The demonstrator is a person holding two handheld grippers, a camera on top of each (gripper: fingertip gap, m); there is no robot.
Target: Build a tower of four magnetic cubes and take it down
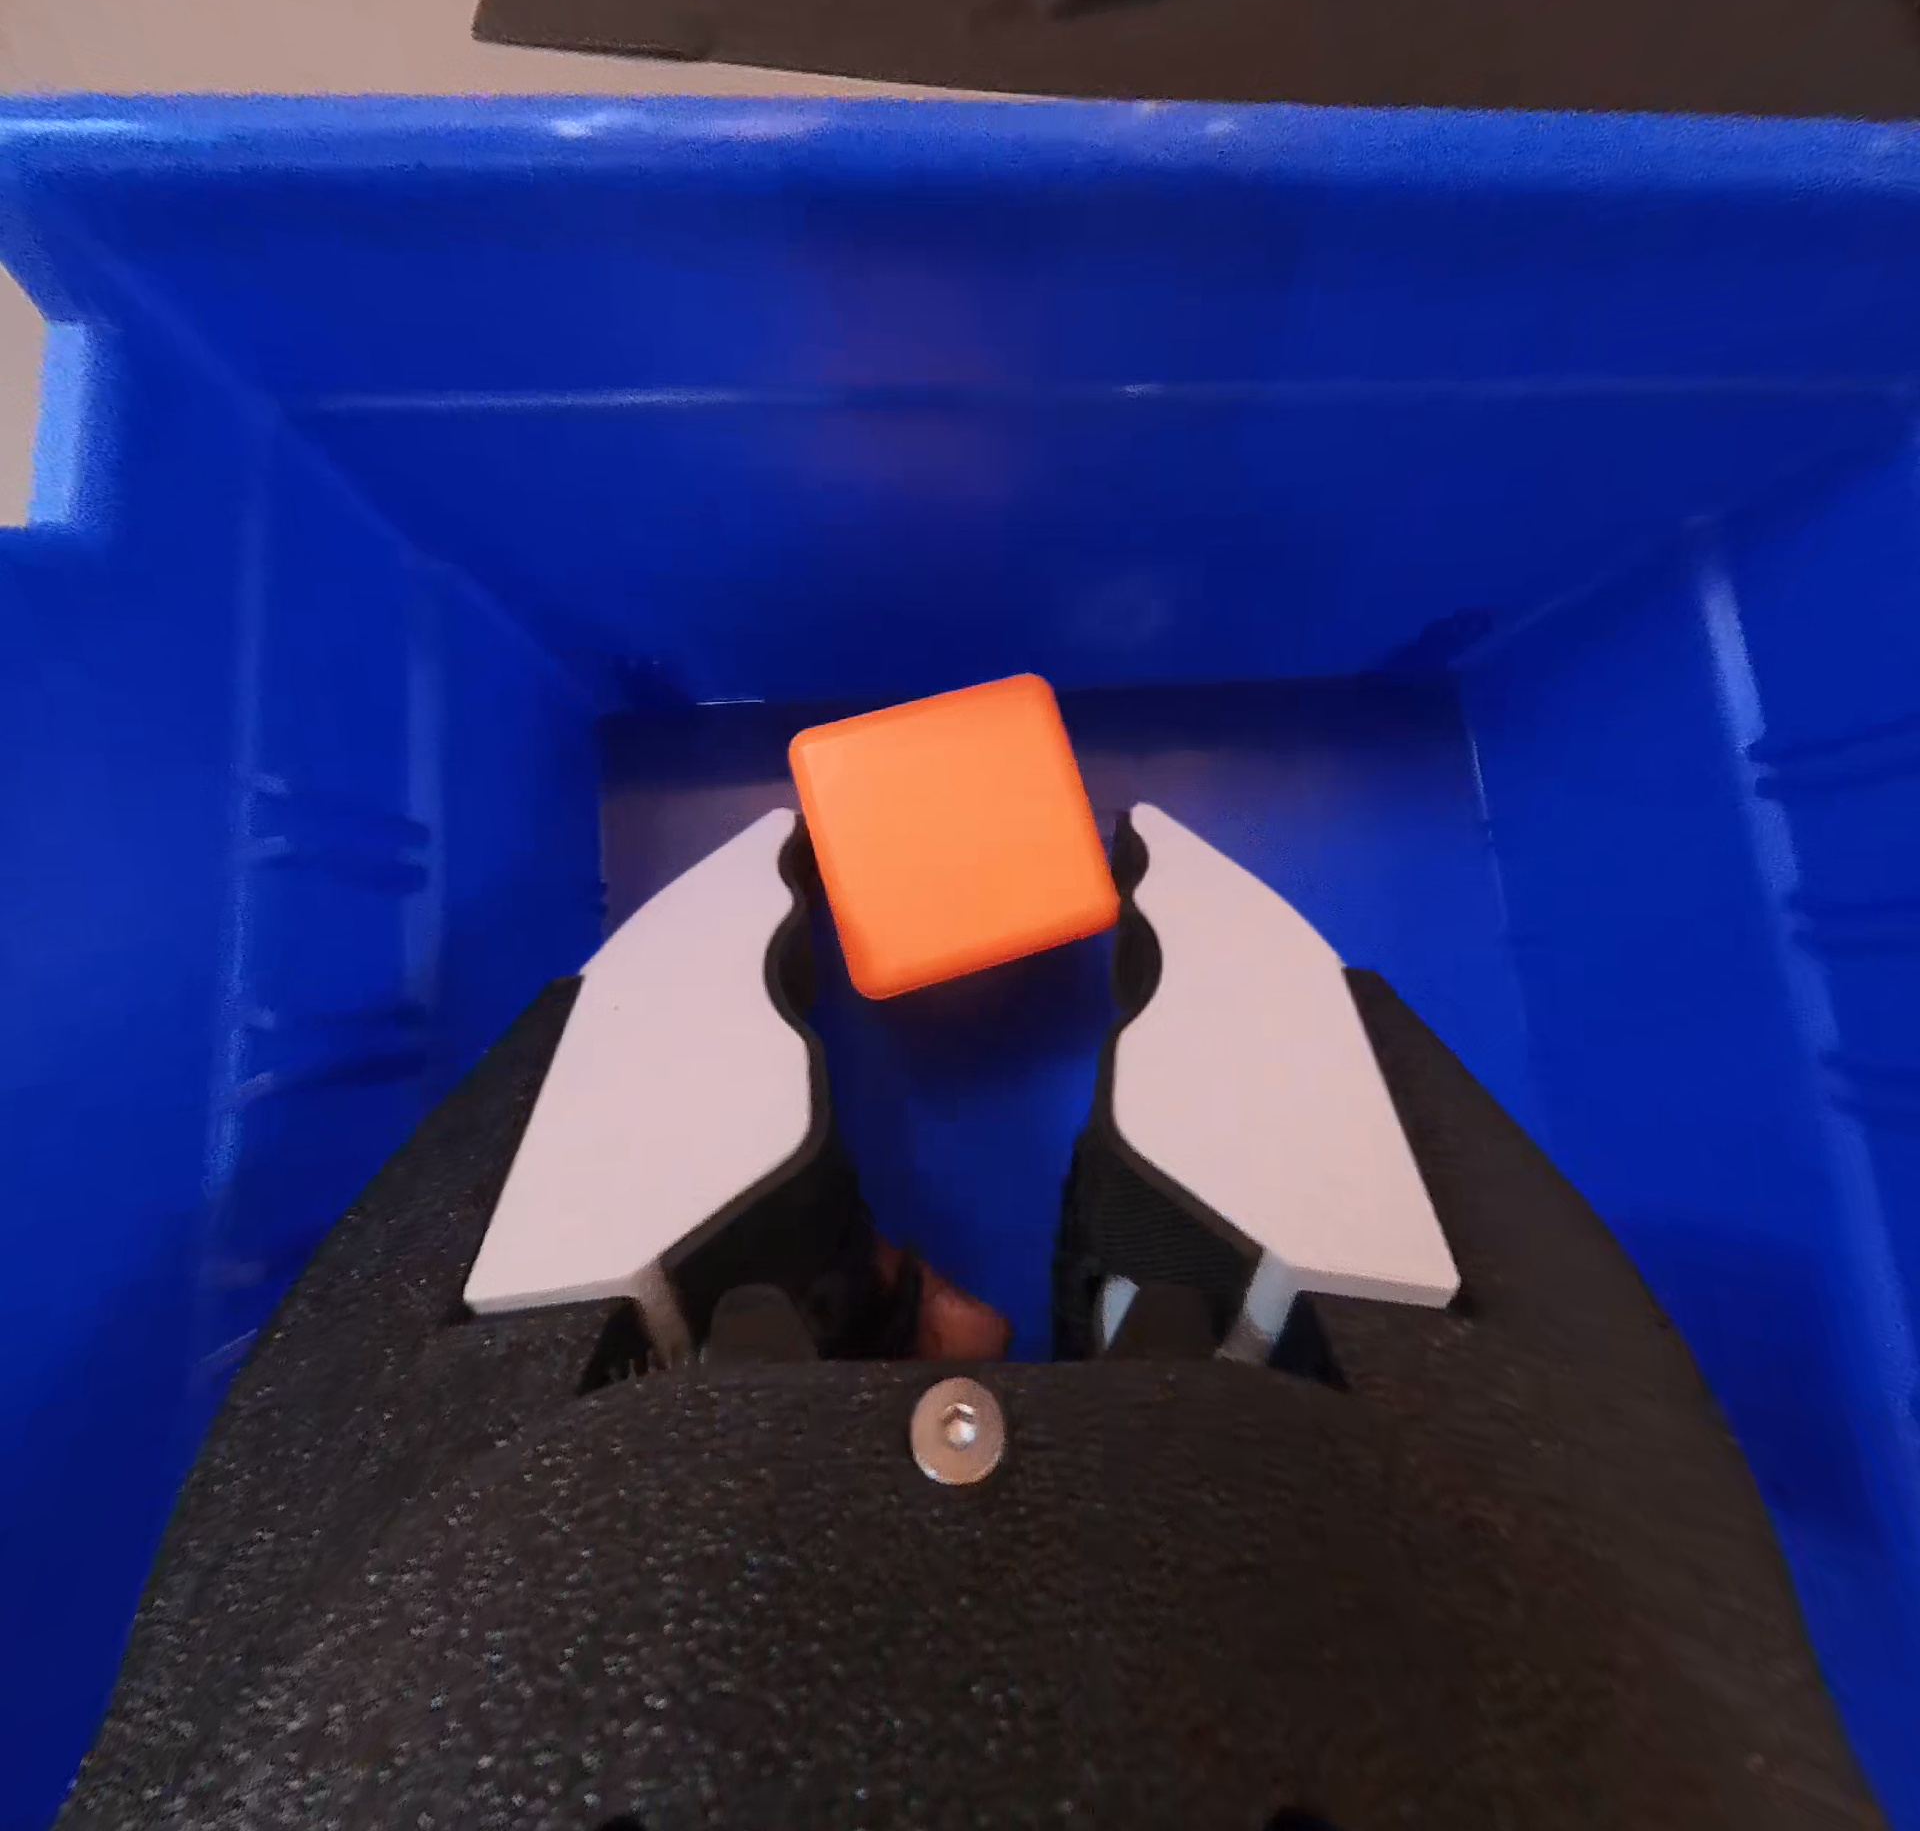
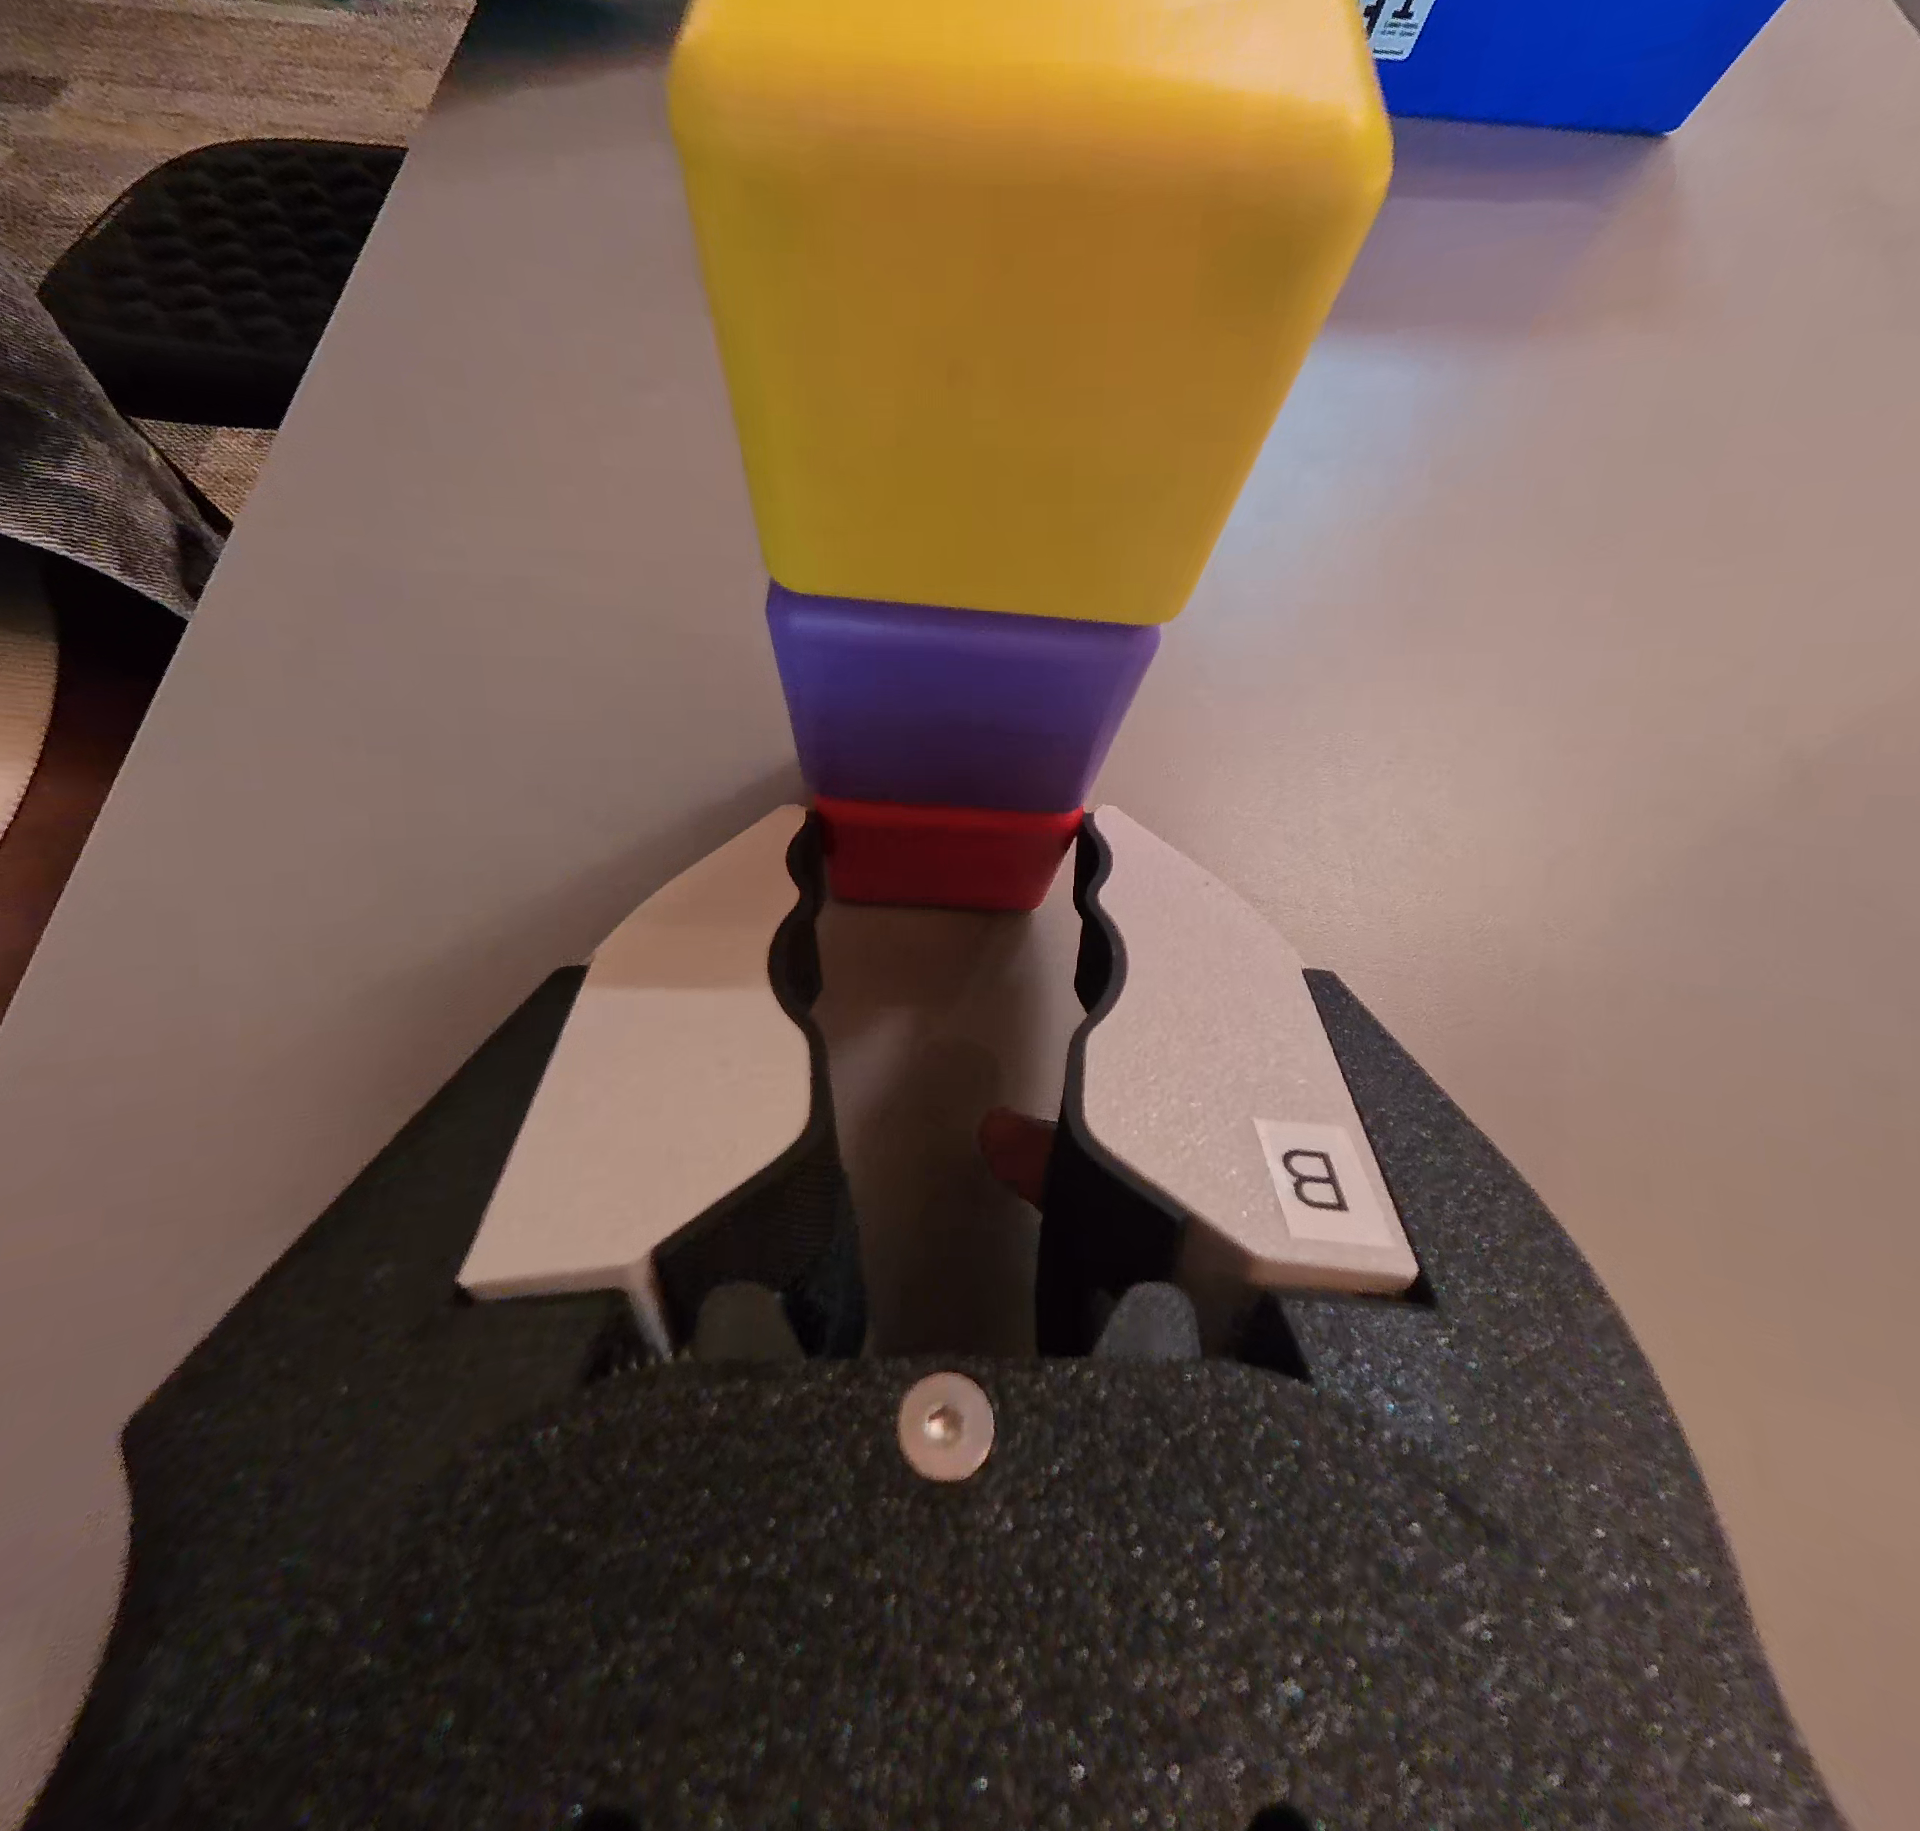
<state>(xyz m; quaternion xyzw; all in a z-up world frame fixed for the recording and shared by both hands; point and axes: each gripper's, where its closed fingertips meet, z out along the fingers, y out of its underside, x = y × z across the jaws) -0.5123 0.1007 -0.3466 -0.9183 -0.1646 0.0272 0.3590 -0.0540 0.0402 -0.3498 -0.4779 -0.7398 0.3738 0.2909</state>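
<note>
Left wrist view: left gripper (image 1: 956, 825) reaches down inside blue bin (image 1: 312, 638); walls close on both sides. Orange cube (image 1: 951, 836), skewed, sits between its tips; firm grip not confirmable.

Right wrist view: right gripper (image 2: 945, 825) clamps red cube (image 2: 943, 859) on table (image 2: 1558, 586), purple cube (image 2: 961, 706) and yellow cube (image 2: 1018, 275) stacked above. Open tabletop around.

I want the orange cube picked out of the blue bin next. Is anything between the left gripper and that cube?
Nothing visible. The orange cube sits tilted between the left gripper's open fingers inside the blue bin, with no other object around it.
</note>
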